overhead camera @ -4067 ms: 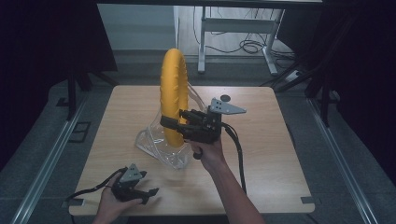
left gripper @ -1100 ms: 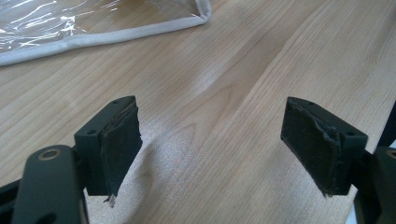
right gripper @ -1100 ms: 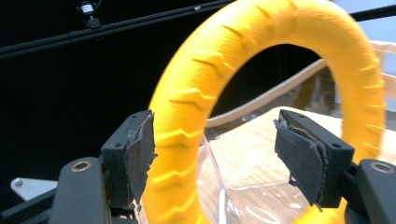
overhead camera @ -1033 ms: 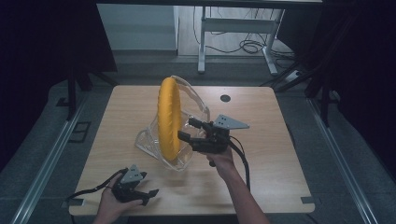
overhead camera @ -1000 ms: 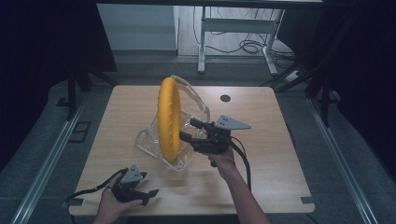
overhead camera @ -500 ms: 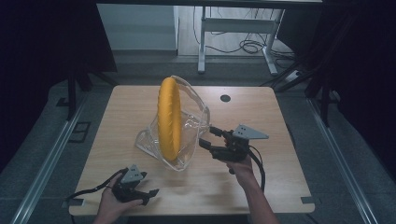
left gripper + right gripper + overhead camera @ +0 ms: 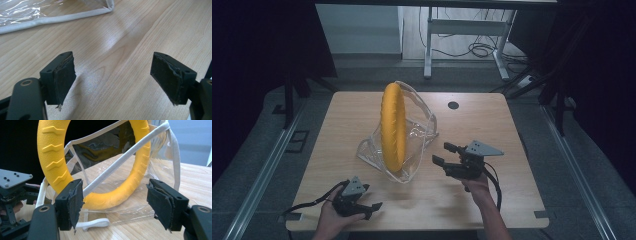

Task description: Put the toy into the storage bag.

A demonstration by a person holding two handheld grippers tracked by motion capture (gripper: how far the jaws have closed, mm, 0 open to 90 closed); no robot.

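Observation:
A yellow ring (image 7: 393, 127) (image 7: 57, 157) stands upright inside a clear plastic bag (image 7: 412, 135) (image 7: 160, 167) with white trim, near the middle of the wooden table (image 7: 492, 120). My right gripper (image 7: 448, 154) (image 7: 115, 203) is open, a short way to the right of the bag, its jaws pointing at it and holding nothing. My left gripper (image 7: 371, 209) (image 7: 113, 77) rests open near the table's front left edge, with bare wood between its jaws. The bag's white trim (image 7: 57, 18) lies ahead of it in the left gripper view.
A small round dark hole (image 7: 453, 105) sits in the table at the back right. A desk frame and cables (image 7: 462, 35) stand on the floor beyond the table. In the right gripper view the left gripper (image 7: 12, 187) appears at the far left.
My right gripper has let go of the ring and bag and drawn back to the right and toward the front, now open. The ring has settled lower. The left gripper has not moved.

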